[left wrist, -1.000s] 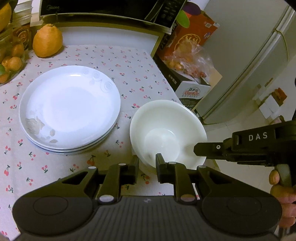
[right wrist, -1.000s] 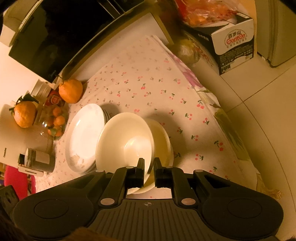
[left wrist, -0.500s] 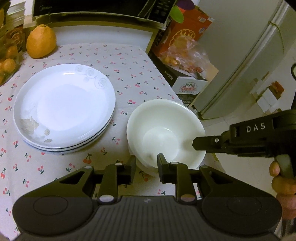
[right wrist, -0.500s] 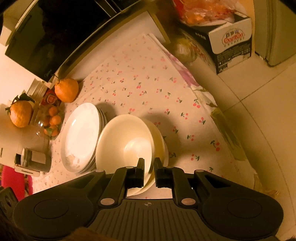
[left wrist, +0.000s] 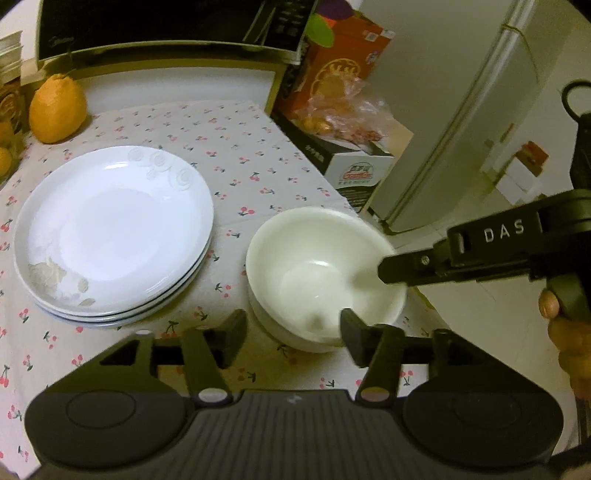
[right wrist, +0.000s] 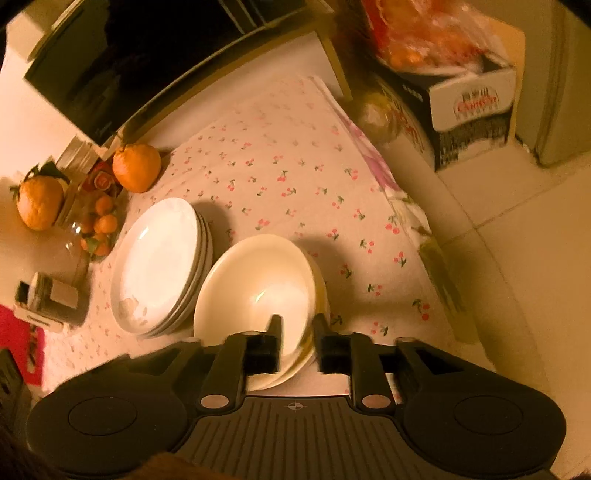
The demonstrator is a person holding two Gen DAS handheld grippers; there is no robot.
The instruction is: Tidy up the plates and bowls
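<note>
A stack of white plates [left wrist: 110, 232] lies on the cherry-print tablecloth [left wrist: 236, 162], left of nested white bowls [left wrist: 317, 280]. My left gripper [left wrist: 291, 332] is open, its fingers wide apart at the near rim of the bowls, one on each side. My right gripper [right wrist: 297, 343] is open, its fingers apart either side of the top bowl's [right wrist: 255, 291] rim. It also shows in the left wrist view [left wrist: 388, 271], reaching over the bowls from the right. The plates also show in the right wrist view [right wrist: 159, 266].
A large orange fruit [left wrist: 57, 110] and a black microwave [left wrist: 166, 29] stand at the back of the table. A glass bowl of small oranges [right wrist: 94, 229] stands at the left. Cardboard boxes [left wrist: 351, 162] with bagged fruit sit on the floor beside a fridge [left wrist: 461, 110].
Both grippers have opened: each was shut on a bowl rim before and now has its fingers apart. The top bowl has settled into the lower bowl.
</note>
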